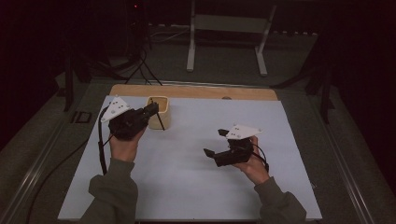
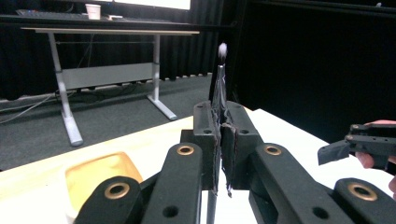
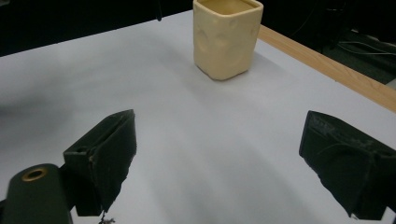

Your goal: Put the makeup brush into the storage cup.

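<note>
Left claw is clamped tight on a thin black stick right by the cream cup at the desk's far left, while right claw hangs wide open, empty.

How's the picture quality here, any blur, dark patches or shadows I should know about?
High view: dim, the room beyond the table almost black. Left gripper view: the thin stick clamped in the left gripper ends in a blurred pale tip, and the backdrop at right is black. Right gripper view: bright and even, near jaws soft, the cream cup casting a faint shadow.
</note>
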{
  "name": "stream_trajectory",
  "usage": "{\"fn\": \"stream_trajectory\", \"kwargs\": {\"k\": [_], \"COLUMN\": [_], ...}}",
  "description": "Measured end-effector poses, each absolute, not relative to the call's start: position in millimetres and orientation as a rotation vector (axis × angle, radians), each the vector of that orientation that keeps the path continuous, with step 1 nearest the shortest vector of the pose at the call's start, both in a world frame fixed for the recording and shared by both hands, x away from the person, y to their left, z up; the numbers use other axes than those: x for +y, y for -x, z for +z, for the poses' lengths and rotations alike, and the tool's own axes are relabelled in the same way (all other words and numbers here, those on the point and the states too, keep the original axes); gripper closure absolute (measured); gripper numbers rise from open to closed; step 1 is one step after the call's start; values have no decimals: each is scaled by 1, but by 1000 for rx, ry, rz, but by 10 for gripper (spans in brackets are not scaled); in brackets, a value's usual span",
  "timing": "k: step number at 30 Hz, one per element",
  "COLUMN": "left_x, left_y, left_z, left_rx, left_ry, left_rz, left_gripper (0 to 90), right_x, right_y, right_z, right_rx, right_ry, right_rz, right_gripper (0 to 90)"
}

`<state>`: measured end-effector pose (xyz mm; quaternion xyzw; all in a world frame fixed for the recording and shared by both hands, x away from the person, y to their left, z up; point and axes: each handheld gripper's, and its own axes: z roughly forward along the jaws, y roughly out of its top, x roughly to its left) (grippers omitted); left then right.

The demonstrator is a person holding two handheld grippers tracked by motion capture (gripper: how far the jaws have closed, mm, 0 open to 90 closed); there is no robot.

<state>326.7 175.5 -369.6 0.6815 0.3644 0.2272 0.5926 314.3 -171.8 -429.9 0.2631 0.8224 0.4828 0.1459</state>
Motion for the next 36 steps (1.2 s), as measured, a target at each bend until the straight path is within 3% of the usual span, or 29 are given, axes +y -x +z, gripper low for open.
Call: {"fn": "stream_trajectory", "kwargs": {"k": [36], "left_x": [182], "left_y": [-336], "left_z": [-361], "left_rx": [859], "left_ry": [-1583], "left_rz": [595], "left_gripper": [855], "right_x": [-230], "right_y": [-290], "right_z": [-458], "right_rx": [2314], "right_ry": [-910], "right_rz": [1385], "right_gripper": [111]}}
